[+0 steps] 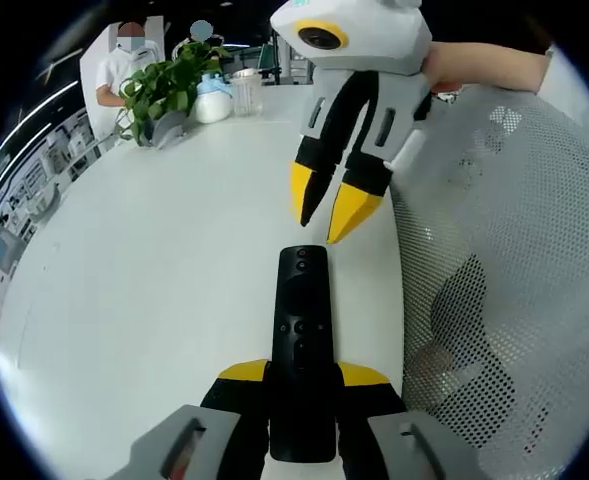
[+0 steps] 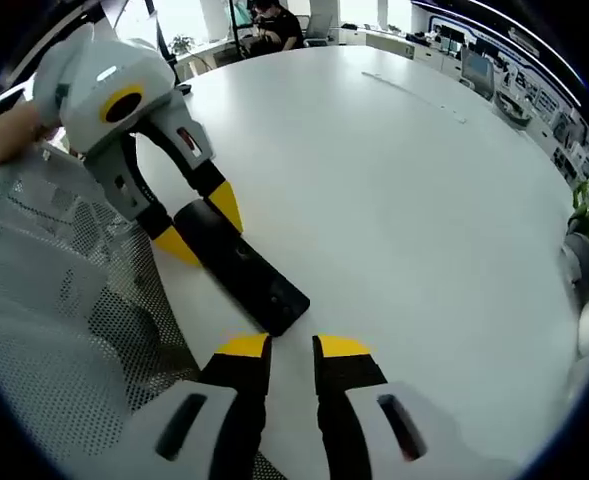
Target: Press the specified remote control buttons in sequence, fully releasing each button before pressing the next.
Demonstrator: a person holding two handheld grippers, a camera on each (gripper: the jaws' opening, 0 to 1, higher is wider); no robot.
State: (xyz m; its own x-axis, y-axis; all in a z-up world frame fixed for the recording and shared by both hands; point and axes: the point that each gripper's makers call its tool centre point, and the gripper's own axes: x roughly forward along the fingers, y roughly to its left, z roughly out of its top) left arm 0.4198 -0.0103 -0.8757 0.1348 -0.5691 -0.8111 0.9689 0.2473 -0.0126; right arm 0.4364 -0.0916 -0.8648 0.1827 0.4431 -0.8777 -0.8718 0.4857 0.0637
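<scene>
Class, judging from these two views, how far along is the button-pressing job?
Done: the left gripper is clamped around the remote, steadying it on the table. In hand: the right gripper, jaws nearly together, hangs just above the remote's far end without touching. Left: pressing the buttons; nothing shows any press made.

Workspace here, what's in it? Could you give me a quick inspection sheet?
Surface: white table, mostly bare.
Job's things: black remote control lying flat near the table's edge.
Clutter: potted plant and clear cup at the far side.
Grippers: left gripper clamps the remote's near end; right gripper hovers just off its far end, jaws nearly closed.
Cables: nothing seen.
Surroundings: mesh chair back beside the table, people in the background, office desks.
</scene>
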